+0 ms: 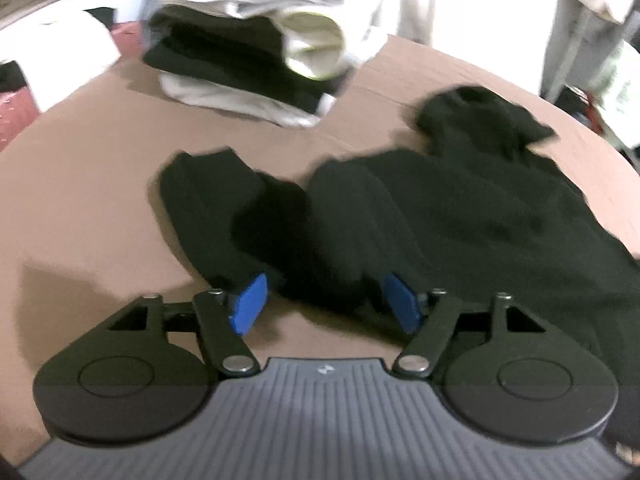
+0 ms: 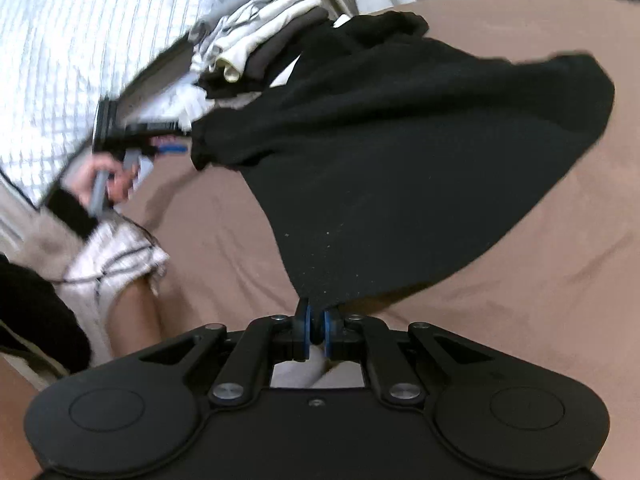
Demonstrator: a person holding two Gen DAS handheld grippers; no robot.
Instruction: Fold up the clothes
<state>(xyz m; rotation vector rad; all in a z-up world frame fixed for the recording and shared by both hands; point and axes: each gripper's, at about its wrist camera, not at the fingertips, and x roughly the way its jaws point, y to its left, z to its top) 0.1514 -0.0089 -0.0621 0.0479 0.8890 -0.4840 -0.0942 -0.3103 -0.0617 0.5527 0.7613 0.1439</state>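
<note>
Gripping a bottom edge of the black garment [image 2: 400, 152], the right hand-held gripper [image 2: 316, 326] has its blue pads pressed together on the cloth, and the fabric rises from that pinch in a taut fan, lifted off the tan surface [image 2: 540, 280] on the near side while its far part lies spread toward the back. Whether that tan surface is a bed or a covered tabletop cannot be told from these views. In the left wrist view the same black garment [image 1: 460, 208] lies mostly flat on the tan surface [image 1: 88, 184], a sleeve [image 1: 216, 208] stretched toward the camera on the left and a hood or collar bunched at the far end. The left hand-held gripper [image 1: 326, 304] stands wide, its two blue pads [image 1: 250, 304] well apart, with a fold of the black cloth lying between them near the tips; the pads do not appear to clamp it. The right wrist view also catches the left hand-held gripper [image 2: 168, 148] from the side, at the garment's left edge, held by a hand [image 2: 104, 180] with a dark cuff, though motion blur hides detail there. Behind the garment sits a stack of folded clothes [image 1: 256, 60], white and black layers one on another, resting on the tan surface near its far edge. A white quilted cover [image 2: 80, 40] fills the upper left of the right wrist view, beside that stack. Pale patterned shorts [image 2: 116, 272] on the person show at the lower left.
</note>
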